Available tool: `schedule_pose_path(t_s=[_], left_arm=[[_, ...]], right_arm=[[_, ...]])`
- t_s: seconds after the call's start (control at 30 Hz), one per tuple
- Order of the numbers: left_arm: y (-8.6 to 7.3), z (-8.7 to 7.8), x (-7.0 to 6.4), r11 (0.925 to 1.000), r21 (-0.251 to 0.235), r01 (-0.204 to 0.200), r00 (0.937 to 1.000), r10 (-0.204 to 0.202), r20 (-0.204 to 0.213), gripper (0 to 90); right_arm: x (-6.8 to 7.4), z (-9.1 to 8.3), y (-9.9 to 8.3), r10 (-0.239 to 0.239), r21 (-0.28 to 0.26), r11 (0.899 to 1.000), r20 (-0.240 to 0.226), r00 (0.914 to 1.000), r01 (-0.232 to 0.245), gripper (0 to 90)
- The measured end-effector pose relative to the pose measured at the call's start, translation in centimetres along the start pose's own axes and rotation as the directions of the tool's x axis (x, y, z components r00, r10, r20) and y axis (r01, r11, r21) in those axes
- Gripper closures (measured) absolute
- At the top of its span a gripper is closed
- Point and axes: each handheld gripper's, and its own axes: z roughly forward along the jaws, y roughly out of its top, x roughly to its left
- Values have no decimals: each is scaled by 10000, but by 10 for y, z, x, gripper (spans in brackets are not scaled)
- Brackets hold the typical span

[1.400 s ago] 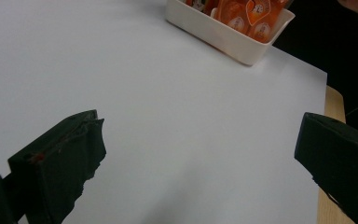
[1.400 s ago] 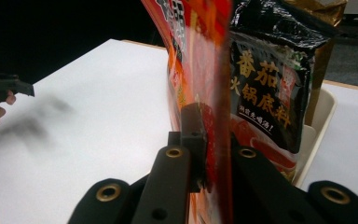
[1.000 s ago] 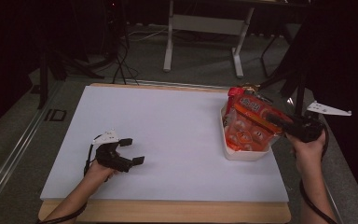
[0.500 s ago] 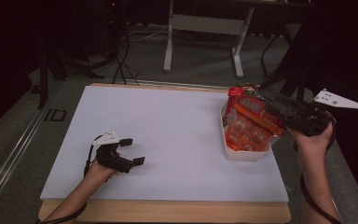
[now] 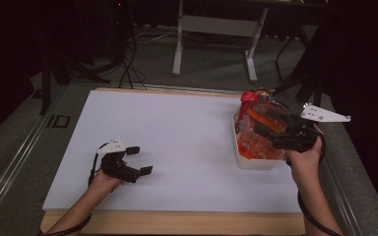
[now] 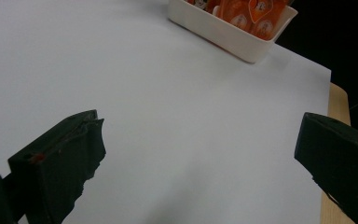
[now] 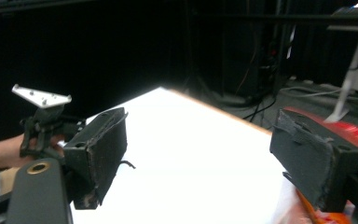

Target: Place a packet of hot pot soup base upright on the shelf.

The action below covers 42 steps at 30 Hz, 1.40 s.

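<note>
Left gripper [image 5: 139, 160]: jaws spread wide, empty, low over the matte white tabletop [image 5: 177, 147].
Right gripper [image 5: 267, 122]: jaws apart, empty, above the tray.
Tray [image 5: 252, 162]: cream plastic, rectangular, glossy orange packets [image 5: 256, 143], at the table's right edge.

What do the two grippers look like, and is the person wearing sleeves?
Both are black, with two blocky, worn padded jaws. The left gripper and the right gripper each carry a grey three-cornered plate on top and trail a black cable along the forearm. Both forearms are bare, with no sleeves or gloves in the high view.
</note>
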Motion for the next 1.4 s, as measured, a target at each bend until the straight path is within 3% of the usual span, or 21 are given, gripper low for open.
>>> schedule_pose_path(t_s=[0.37, 0.57, 0.77, 1.03, 1.4], left_arm=[[0, 0, -1, 10000, -16, -67, 10000, 67, -16, 8], [0, 0, 0, 10000, 8, -79, 10000, 79, -3, 8], [-1, 0, -1, 10000, 10, -77, 10000, 77, 5, 8], [-1, 1, -2, 9999, 30, -106, 9999, 106, 40, 8], [-1, 2, -4, 9998, 20, -183, 9998, 183, 85, 8]], right_arm=[[14, 28, -32, 86, 511, 9987, -761, 9971, -47, 152], [21, 41, -50, -55, 957, 9953, -1084, 9941, 159, 140], [24, 52, -69, -54, 1446, 9893, -966, 9953, 194, 138], [18, 60, -92, 441, 1858, 9822, -932, 9947, -261, 140], [20, 75, -110, 244, 2390, 9710, -891, 9957, -24, 140]])
